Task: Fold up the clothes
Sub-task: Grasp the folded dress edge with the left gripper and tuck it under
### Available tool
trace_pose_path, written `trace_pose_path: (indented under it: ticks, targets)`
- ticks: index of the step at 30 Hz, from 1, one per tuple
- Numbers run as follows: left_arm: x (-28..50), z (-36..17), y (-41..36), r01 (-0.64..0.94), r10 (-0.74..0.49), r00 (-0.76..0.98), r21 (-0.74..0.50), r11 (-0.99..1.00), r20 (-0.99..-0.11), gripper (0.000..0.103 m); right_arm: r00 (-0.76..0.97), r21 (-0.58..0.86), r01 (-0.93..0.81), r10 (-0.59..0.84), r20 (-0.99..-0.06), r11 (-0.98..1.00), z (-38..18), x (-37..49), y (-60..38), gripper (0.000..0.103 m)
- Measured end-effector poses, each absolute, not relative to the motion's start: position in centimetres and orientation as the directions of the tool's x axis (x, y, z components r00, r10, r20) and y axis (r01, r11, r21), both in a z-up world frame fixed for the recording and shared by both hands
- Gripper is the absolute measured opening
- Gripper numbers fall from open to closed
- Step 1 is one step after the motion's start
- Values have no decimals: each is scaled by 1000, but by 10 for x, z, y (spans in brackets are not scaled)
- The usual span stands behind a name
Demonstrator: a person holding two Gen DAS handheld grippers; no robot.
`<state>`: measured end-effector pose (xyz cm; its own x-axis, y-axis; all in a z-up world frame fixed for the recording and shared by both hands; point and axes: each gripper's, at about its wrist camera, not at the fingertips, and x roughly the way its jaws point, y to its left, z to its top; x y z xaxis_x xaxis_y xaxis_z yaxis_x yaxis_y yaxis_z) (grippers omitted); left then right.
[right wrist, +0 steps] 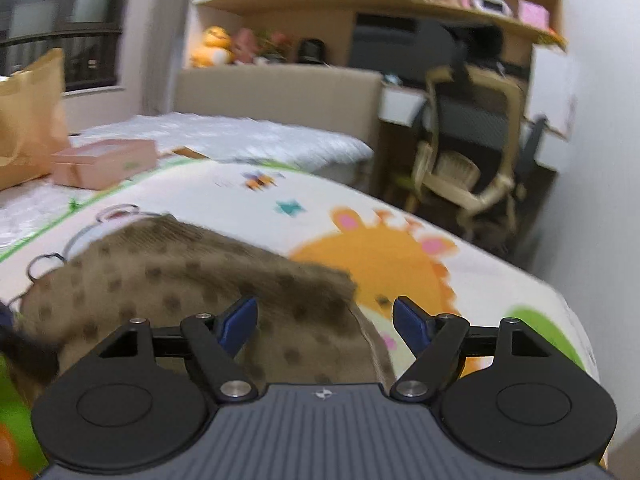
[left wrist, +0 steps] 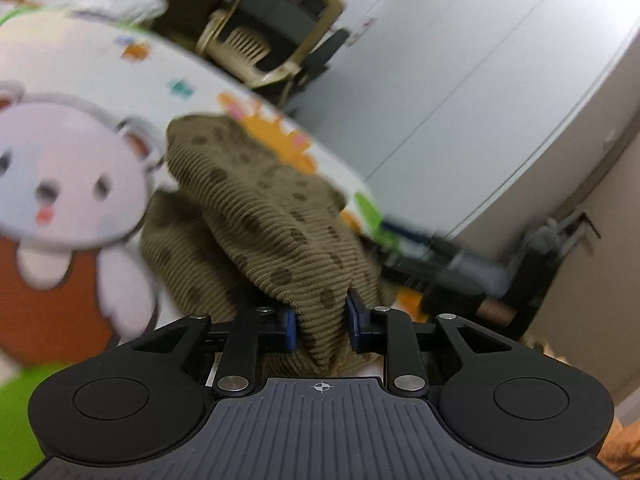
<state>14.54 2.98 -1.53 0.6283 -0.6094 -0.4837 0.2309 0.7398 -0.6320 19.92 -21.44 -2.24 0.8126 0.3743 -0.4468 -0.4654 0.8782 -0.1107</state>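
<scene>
A brown ribbed garment with dark spots (left wrist: 256,216) lies bunched on a cartoon-printed play mat (left wrist: 80,80). My left gripper (left wrist: 322,322) is shut on a fold of this garment, the cloth pinched between its blue pads. In the right wrist view the same garment (right wrist: 180,280) spreads across the mat (right wrist: 280,200) to the left. My right gripper (right wrist: 325,322) stands open just above the garment's right edge, its blue pads (right wrist: 240,320) wide apart and nothing pinched between them.
A beige office chair (right wrist: 464,160) stands past the mat's far edge beside a desk. A pink box (right wrist: 104,162) and a yellow bag (right wrist: 28,120) rest on the white bedding (right wrist: 240,136) at the back left. A white wall (left wrist: 460,80) runs along the right.
</scene>
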Motion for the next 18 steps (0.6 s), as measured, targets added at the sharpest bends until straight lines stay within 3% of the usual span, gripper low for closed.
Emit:
trace_pose_path:
  ticks: [2, 5, 9, 11, 15, 18]
  targets:
    - [137, -20, 34, 219, -614, 625, -648, 730, -481, 27, 798, -116, -503, 408, -444, 856, -20, 201, -203, 76]
    - [130, -20, 38, 200, -611, 628, -659, 725, -481, 30, 765, -167, -530, 383, -517, 832, -33, 212, -182, 76]
    - [126, -13, 46, 206, -621, 631, -670, 713, -466, 36, 741, -86, -508, 384, -550, 857, -38, 224, -191, 82]
    - [121, -8, 54, 198, -635, 633, -700, 686, -443, 54, 745, -76, -497, 381, -548, 864, -35, 224, -198, 82]
    - [108, 2, 59, 224, -695, 605, -754, 618, -389, 73, 770, -89, -462, 350, -534, 882, -31, 223, -212, 82]
    - [112, -6, 46, 297, -832, 463, -831, 471, -306, 89, 790, -77, -393, 294, -538, 916, -35, 232, -225, 82]
